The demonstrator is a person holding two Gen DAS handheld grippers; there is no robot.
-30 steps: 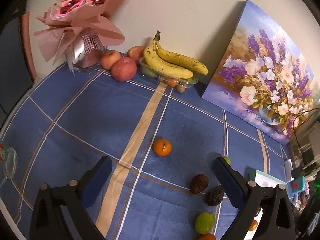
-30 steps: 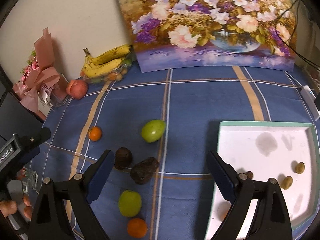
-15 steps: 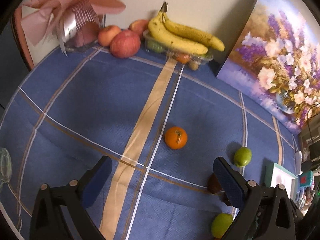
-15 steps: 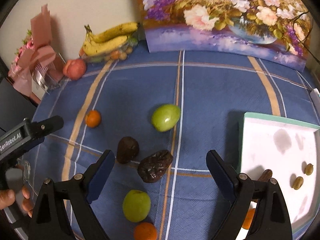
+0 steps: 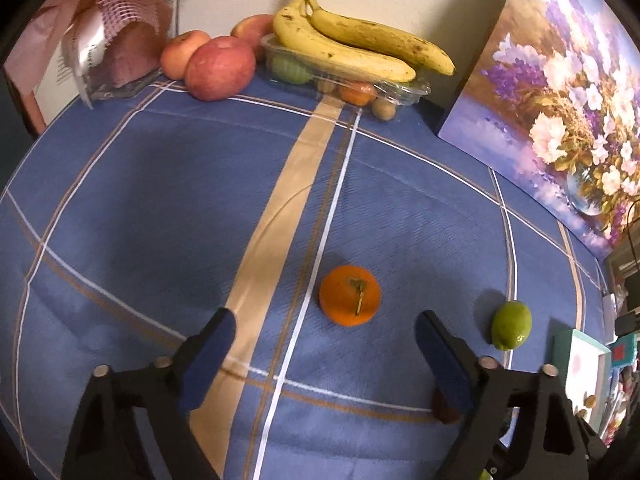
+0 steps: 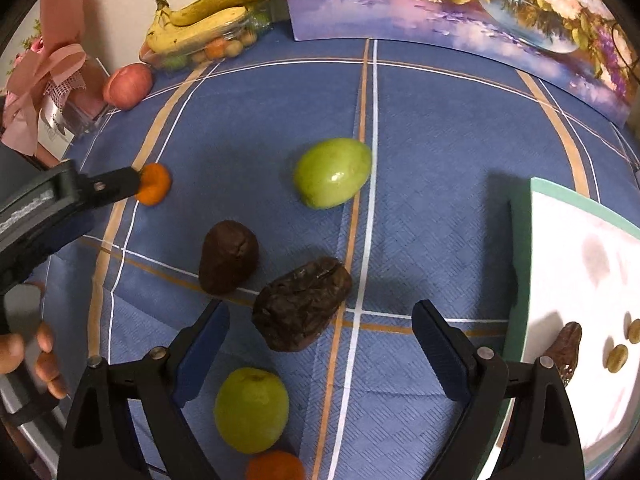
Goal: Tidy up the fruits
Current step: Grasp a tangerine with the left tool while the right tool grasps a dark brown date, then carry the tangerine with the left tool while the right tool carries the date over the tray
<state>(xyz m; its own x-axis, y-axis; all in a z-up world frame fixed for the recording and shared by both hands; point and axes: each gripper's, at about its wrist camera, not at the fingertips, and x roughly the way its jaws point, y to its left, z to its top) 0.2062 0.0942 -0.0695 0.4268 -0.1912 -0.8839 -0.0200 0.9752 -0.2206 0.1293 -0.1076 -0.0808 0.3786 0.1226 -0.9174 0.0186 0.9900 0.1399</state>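
Observation:
My left gripper (image 5: pixel 326 344) is open, its jaws standing either side of a small orange (image 5: pixel 349 295) just ahead on the blue cloth; it shows in the right wrist view (image 6: pixel 154 183) too. My right gripper (image 6: pixel 320 336) is open over a dark wrinkled fruit (image 6: pixel 302 303). Beside that lie a second dark fruit (image 6: pixel 228 257), a green fruit (image 6: pixel 333 172), a green apple (image 6: pixel 251 410) and another orange (image 6: pixel 275 466). A white tray (image 6: pixel 520 248) with a teal rim lies to the right, holding a date (image 6: pixel 568 346) and small pieces.
At the back wall stand bananas (image 5: pixel 352 46) on a clear fruit box (image 5: pixel 400 92), red apples (image 5: pixel 219 67), a pink bouquet (image 5: pixel 116 28) and a flower painting (image 5: pixel 560 92). A lime-green fruit (image 5: pixel 511 325) lies right of the left gripper.
Both grippers have moved forward and lower. The orange now sits close between the left jaws; the dark wrinkled fruit now sits close between the right jaws. Both stay open.

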